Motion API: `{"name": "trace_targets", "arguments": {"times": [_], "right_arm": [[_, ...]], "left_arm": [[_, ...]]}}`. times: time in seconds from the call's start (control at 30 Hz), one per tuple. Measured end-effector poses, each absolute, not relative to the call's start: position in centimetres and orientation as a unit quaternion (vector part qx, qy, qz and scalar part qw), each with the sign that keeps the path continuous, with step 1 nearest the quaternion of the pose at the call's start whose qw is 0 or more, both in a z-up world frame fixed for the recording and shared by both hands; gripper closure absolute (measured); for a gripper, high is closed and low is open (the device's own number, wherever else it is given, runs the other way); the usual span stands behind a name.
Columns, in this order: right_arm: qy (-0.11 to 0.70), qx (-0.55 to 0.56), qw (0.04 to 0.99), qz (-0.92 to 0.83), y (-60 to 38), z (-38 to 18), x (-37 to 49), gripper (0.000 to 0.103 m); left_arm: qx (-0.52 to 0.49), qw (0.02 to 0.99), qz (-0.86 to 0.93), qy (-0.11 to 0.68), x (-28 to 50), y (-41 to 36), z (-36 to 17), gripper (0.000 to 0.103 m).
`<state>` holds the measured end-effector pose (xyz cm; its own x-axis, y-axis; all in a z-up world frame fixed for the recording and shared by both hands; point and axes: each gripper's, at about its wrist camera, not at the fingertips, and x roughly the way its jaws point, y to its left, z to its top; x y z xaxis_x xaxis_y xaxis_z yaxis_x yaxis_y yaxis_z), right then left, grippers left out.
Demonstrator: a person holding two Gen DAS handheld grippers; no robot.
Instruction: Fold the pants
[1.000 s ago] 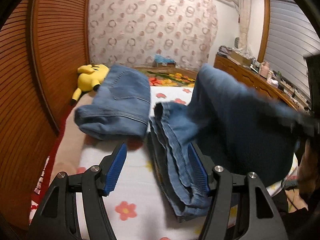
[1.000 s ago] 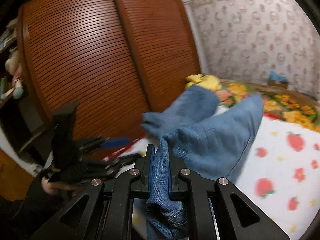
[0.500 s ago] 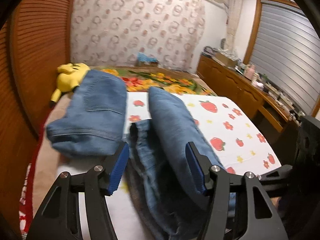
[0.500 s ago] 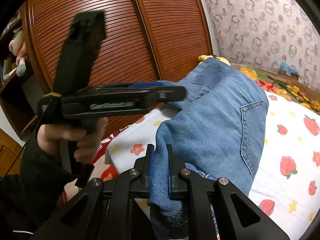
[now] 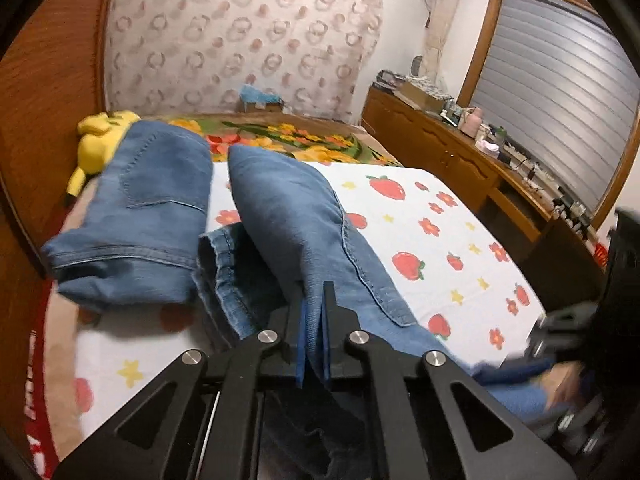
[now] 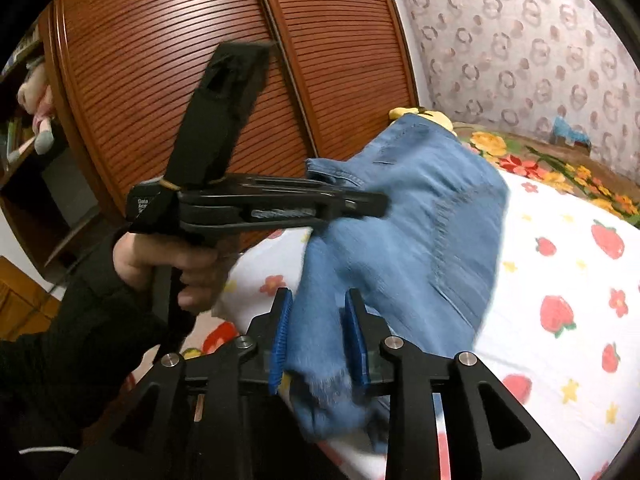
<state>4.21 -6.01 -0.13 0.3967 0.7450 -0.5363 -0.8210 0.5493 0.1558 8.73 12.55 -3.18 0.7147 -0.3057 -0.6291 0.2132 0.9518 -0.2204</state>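
A pair of blue jeans (image 5: 288,216) lies doubled over on the strawberry-print sheet (image 5: 432,216). My left gripper (image 5: 313,300) is shut on a fold of the jeans' near edge. The right wrist view shows that gripper (image 6: 376,204) from the side, held by a hand (image 6: 168,260), with its tips pinching the denim (image 6: 420,232). My right gripper (image 6: 318,334) is low at the bed's near edge. Its jaws are opening, and the jeans' end hangs loosely between the blue pads (image 6: 280,332).
A second, folded pair of jeans (image 5: 148,216) lies to the left, with a yellow plush toy (image 5: 100,140) behind it. A slatted wooden wardrobe (image 6: 168,60) runs along the left of the bed. A cluttered wooden counter (image 5: 460,148) stands on the right.
My left gripper was open around the jeans' edge and has now shut on a fold. The right gripper's jaws, which clamped the denim, have spread apart. The upper layer has come down flat over the lower one.
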Motion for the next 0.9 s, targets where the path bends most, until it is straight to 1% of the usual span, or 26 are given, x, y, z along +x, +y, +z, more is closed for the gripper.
{"name": "trace_targets", "arguments": {"times": [0.17,0.27,0.37,0.5,0.63,0.67,0.7,0.73,0.83,0.9], "right_arm": [[0.265,-0.08,0.849,0.451,-7.8,1.2,2.4,0.064],[0.264,-0.071,0.853,0.445,-8.1,1.5,2.2,0.061],[0.262,-0.082,0.864,0.422,-7.4,1.3,2.6,0.061],[0.262,-0.077,0.873,0.403,-7.6,1.0,3.2,0.061],[0.265,-0.087,0.88,0.384,-6.9,0.4,4.6,0.057],[0.271,-0.09,0.879,0.382,-6.7,-0.1,5.2,0.055],[0.276,-0.092,0.877,0.382,-6.5,-0.4,5.7,0.054],[0.285,-0.093,0.873,0.384,-6.1,-0.9,6.3,0.052],[0.303,-0.091,0.869,0.381,-5.1,-1.8,7.7,0.052],[0.31,-0.09,0.865,0.385,-4.6,-2.1,8.3,0.051]], "left_arm": [[-0.049,0.935,-0.101,0.338,6.7,13.1,-3.8,0.096],[-0.055,0.931,-0.087,0.35,6.7,13.9,-5.3,0.096],[-0.037,0.928,-0.068,0.365,7.1,14.0,-6.8,0.096],[-0.025,0.927,-0.062,0.369,7.2,13.8,-7.5,0.096],[-0.018,0.926,-0.058,0.373,7.4,13.7,-8.0,0.096],[-0.017,0.926,-0.056,0.374,7.4,13.7,-8.1,0.095],[-0.015,0.925,-0.05,0.375,7.4,13.6,-8.2,0.09],[-0.011,0.925,-0.042,0.377,7.4,13.6,-8.2,0.088],[-0.006,0.925,-0.036,0.379,7.4,13.5,-7.9,0.086],[0.0,0.924,-0.029,0.381,7.4,13.5,-7.8,0.079]]}}
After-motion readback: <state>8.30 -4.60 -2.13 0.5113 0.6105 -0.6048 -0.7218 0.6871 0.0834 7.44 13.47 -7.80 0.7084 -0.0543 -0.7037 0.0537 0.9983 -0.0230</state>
